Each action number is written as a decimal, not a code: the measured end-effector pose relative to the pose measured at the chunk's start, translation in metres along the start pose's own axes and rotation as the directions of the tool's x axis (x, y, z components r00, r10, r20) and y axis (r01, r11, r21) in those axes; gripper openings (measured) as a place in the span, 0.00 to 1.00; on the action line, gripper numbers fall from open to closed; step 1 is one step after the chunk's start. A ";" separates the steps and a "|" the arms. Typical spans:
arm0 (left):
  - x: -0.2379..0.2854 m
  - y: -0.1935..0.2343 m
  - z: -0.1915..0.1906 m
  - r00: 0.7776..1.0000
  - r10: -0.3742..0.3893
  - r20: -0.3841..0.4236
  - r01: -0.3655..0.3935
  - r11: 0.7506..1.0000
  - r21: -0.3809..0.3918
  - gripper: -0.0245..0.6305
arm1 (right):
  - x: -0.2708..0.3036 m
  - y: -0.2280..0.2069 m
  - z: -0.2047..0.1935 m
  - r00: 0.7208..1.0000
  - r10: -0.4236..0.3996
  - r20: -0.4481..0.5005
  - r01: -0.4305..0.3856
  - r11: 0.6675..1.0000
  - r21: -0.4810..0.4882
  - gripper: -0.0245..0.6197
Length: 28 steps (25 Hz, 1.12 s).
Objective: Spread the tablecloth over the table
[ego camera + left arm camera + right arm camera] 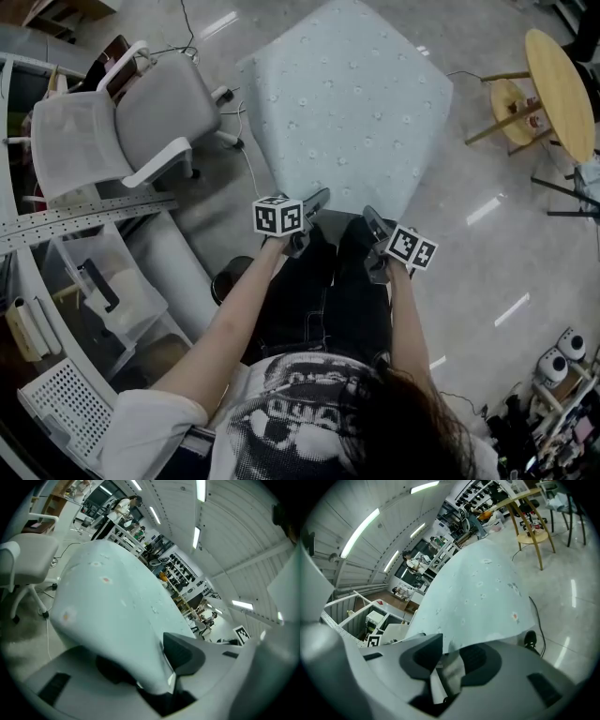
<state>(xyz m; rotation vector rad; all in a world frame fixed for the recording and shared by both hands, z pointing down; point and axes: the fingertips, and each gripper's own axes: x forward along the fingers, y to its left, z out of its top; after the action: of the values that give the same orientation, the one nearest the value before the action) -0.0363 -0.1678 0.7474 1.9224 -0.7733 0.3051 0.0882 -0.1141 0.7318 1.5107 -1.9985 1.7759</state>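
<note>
Though the jaws stand apart, tablecloth (352, 103) corners lie between them.

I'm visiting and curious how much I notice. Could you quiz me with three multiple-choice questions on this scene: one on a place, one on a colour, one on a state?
1. In the head view, the office chair stands: A. left of the tablecloth B. right of it C. on it
2. The tablecloth is: A. red B. pale blue-green C. black
3. The tablecloth lies: A. rolled up B. on the floor C. draped over a table
Answers: A, the chair shows at its left; B, its pale tint; C, its sides hang down.
</note>
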 end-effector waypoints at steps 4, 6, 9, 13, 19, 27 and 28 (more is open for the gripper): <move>-0.012 -0.013 -0.004 1.000 -0.023 0.003 0.023 1.000 0.013 0.30 | -0.010 0.011 -0.008 0.999 0.010 -0.032 -0.011 0.999 -0.040 0.21; -0.020 -0.018 -0.011 0.999 -0.033 -0.014 0.034 0.998 0.045 0.29 | -0.016 0.016 -0.010 0.999 0.006 -0.037 -0.009 0.998 -0.059 0.21; -0.032 -0.021 -0.021 0.999 -0.038 -0.025 0.040 0.997 0.072 0.29 | -0.025 0.023 -0.012 0.999 -0.003 -0.043 -0.001 0.996 -0.090 0.22; -0.047 -0.026 -0.023 0.999 -0.046 -0.024 0.048 0.995 0.091 0.29 | -0.036 0.035 -0.010 1.000 0.005 -0.024 -0.008 0.992 -0.122 0.20; -0.069 -0.037 -0.026 0.998 -0.055 0.019 0.054 0.995 0.081 0.26 | -0.044 0.056 0.002 0.999 0.052 -0.015 -0.053 0.989 -0.138 0.20; -0.095 -0.047 -0.026 0.997 -0.043 0.072 0.037 0.995 0.090 0.26 | -0.043 0.088 0.006 0.993 0.088 -0.076 -0.104 0.961 -0.257 0.20; -0.098 -0.048 -0.026 0.996 -0.036 0.076 0.029 0.995 0.096 0.26 | -0.044 0.092 0.007 0.992 0.099 -0.080 -0.116 0.957 -0.264 0.20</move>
<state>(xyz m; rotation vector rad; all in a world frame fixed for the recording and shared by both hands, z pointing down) -0.0772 -0.0938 0.6743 2.0444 -0.7900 0.2521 0.0522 -0.1072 0.6363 1.2687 -2.2188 1.4898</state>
